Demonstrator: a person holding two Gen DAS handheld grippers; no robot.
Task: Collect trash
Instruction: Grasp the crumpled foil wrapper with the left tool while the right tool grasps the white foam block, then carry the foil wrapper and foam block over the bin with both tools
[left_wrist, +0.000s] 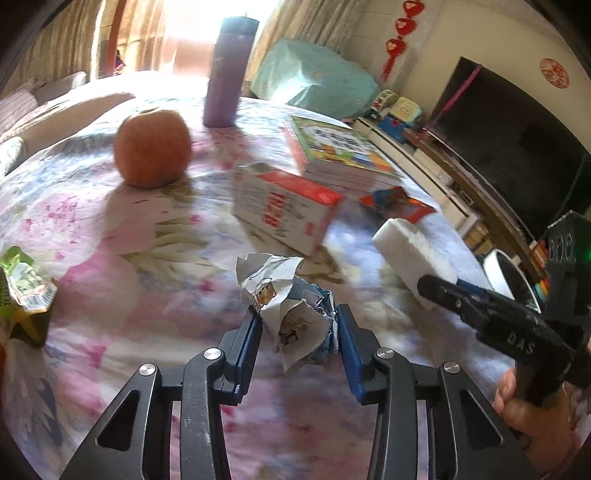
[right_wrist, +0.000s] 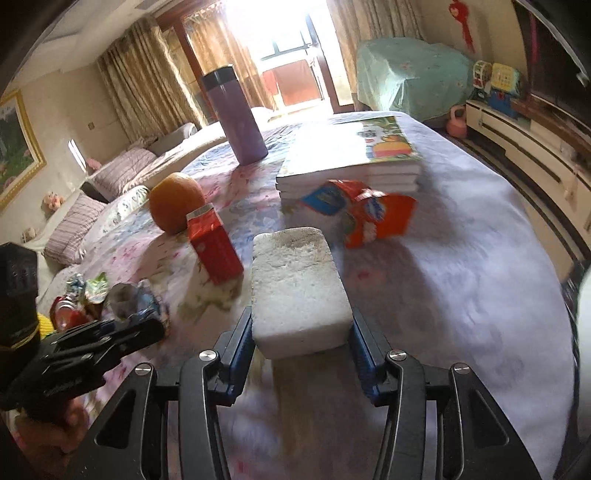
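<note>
My left gripper (left_wrist: 297, 319) is shut on a crumpled printed paper wad (left_wrist: 286, 306), held just above the floral tablecloth (left_wrist: 122, 266). My right gripper (right_wrist: 301, 328) is shut on a white foam block (right_wrist: 299, 284); the block and right gripper also show in the left wrist view (left_wrist: 415, 254). A red and white carton (left_wrist: 284, 206) lies ahead of the wad. A torn orange snack wrapper (right_wrist: 364, 212) lies beyond the block. A green wrapper (left_wrist: 22, 284) sits at the left edge. A crushed red can (right_wrist: 66, 315) lies beside the left gripper in the right wrist view.
An orange (left_wrist: 151, 147), a purple flask (left_wrist: 227, 70) and a stack of picture books (left_wrist: 343, 151) stand further back on the table. A white bin rim (left_wrist: 511, 273) shows past the table's right edge. A TV (left_wrist: 509, 136) and cabinet lie beyond.
</note>
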